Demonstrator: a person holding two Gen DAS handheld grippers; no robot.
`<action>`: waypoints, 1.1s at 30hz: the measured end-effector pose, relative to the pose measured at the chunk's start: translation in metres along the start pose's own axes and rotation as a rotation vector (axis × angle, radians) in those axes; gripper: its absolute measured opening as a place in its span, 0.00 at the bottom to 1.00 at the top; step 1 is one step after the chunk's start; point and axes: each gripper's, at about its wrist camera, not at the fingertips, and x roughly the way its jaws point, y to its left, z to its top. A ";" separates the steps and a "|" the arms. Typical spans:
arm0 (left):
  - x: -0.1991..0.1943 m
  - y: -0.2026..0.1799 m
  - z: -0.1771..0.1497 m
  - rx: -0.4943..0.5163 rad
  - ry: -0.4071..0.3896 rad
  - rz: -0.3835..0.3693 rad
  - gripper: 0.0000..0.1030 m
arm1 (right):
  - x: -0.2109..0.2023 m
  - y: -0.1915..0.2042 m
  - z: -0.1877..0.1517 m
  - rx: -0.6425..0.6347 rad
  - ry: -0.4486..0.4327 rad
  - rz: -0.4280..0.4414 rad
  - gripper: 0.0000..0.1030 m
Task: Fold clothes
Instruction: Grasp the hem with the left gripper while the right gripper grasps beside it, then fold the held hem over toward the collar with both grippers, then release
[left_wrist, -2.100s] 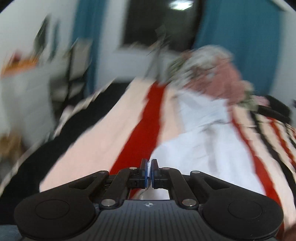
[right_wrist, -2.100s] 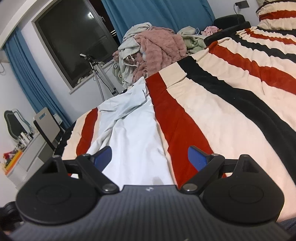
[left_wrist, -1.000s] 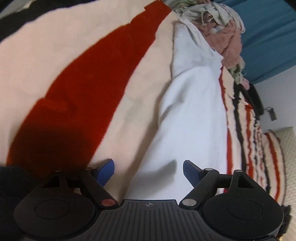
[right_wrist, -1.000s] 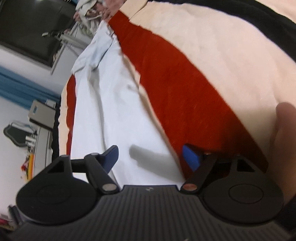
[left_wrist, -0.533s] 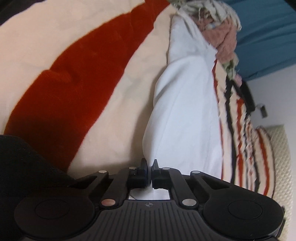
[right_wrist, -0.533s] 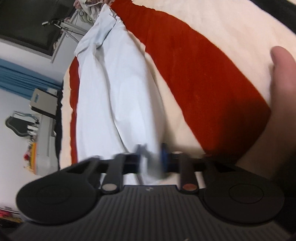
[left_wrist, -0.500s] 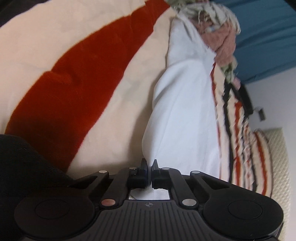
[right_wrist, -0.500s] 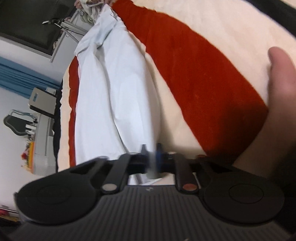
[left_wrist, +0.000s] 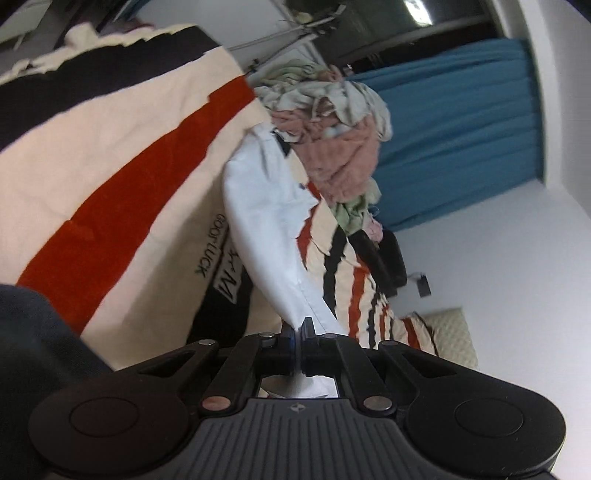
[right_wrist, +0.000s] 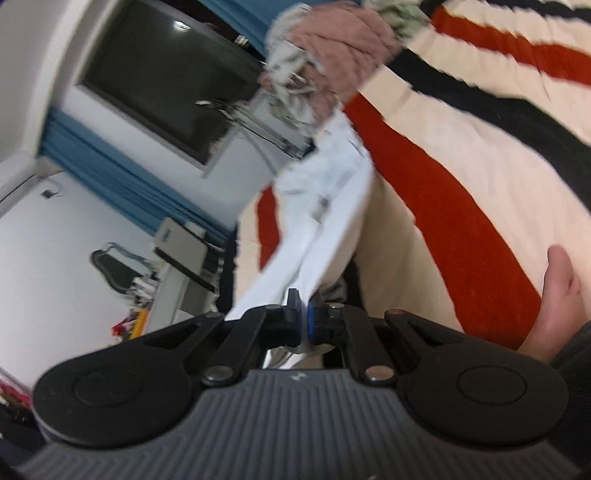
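We have the long white cloth garment lifted off the red, cream and black striped blanket. Our left gripper and right gripper both pinch its near edge tight. Next we should carry that edge toward the far end.

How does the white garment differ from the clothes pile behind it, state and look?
The white garment is pulled out long and taut, lifted off the striped blanket; the clothes pile sits crumpled in a heap. The garment is one plain pale piece; the pile mixes pink, green and off-white items. The garment is clamped by the left gripper and right gripper; nothing holds the pile. Both are on the same bed.
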 end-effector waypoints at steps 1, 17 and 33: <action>-0.008 -0.004 -0.006 0.004 0.011 -0.002 0.02 | -0.009 0.002 -0.001 -0.002 -0.002 0.008 0.06; 0.068 0.003 0.038 -0.002 0.052 0.126 0.03 | 0.055 -0.030 0.031 0.150 0.015 -0.084 0.06; 0.238 0.024 0.136 0.258 -0.117 0.197 0.03 | 0.246 -0.069 0.103 -0.068 -0.067 -0.113 0.07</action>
